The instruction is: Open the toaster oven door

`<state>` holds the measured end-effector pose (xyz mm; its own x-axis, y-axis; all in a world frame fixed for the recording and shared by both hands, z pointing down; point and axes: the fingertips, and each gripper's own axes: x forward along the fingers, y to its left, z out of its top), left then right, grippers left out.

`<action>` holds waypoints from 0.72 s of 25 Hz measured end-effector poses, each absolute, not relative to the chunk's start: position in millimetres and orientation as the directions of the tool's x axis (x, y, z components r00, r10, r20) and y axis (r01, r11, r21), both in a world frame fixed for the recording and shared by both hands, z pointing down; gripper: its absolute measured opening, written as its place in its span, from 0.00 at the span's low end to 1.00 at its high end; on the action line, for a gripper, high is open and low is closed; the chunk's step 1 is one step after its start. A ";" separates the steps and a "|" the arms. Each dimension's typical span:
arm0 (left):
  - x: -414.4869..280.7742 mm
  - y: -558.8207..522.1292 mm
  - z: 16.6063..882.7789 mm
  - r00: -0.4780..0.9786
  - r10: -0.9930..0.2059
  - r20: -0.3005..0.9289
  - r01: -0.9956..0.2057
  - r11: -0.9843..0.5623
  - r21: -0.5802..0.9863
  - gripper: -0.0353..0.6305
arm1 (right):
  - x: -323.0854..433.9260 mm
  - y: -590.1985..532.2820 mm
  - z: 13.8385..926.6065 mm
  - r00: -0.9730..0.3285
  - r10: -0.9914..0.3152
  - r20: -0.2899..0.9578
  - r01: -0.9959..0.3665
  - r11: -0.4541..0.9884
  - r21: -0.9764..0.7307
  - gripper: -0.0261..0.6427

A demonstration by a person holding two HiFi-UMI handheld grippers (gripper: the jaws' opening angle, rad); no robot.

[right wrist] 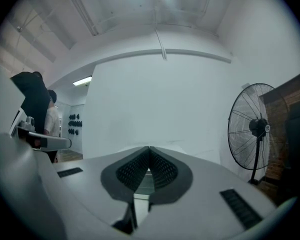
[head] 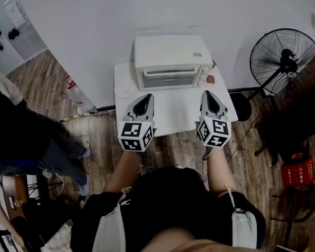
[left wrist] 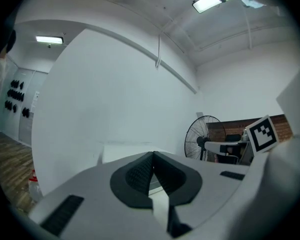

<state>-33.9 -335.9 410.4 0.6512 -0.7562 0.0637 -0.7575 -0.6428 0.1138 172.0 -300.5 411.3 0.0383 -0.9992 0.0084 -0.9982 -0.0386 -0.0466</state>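
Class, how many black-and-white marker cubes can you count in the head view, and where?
2. One black-and-white marker cube sits on the left gripper, the other on the right gripper, both before the white toaster oven. None seems hidden.

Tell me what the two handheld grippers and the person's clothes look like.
Both the left gripper and right gripper have pale grey tapered shells with black ribbed pads inside. Each carries a cube of black-and-white square markers at the rear. The person wears a black top.

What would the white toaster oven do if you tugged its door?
The boxy white toaster oven probably stays put: it looks wide and low. It might slide a little on the smooth white table. Its glass-fronted door is likely rigid.
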 end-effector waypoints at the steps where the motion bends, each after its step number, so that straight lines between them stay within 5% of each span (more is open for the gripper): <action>1: -31.7 -337.0 410.5 0.648 -0.759 0.066 -0.760 -0.640 0.114 0.07 | 175.0 -303.0 411.9 0.035 -0.999 0.012 -0.998 -0.035 -0.047 0.04; 10: -31.0 -339.0 408.5 0.594 -0.801 0.073 -0.803 -0.586 0.111 0.07 | 196.1 -336.9 424.2 -0.027 -0.995 0.091 -0.998 0.021 -0.067 0.22; 18: -39.7 -332.7 413.9 0.543 -0.835 0.091 -0.839 -0.534 0.104 0.07 | 217.3 -378.5 444.4 -0.034 -0.985 0.172 -0.994 0.016 -0.105 0.26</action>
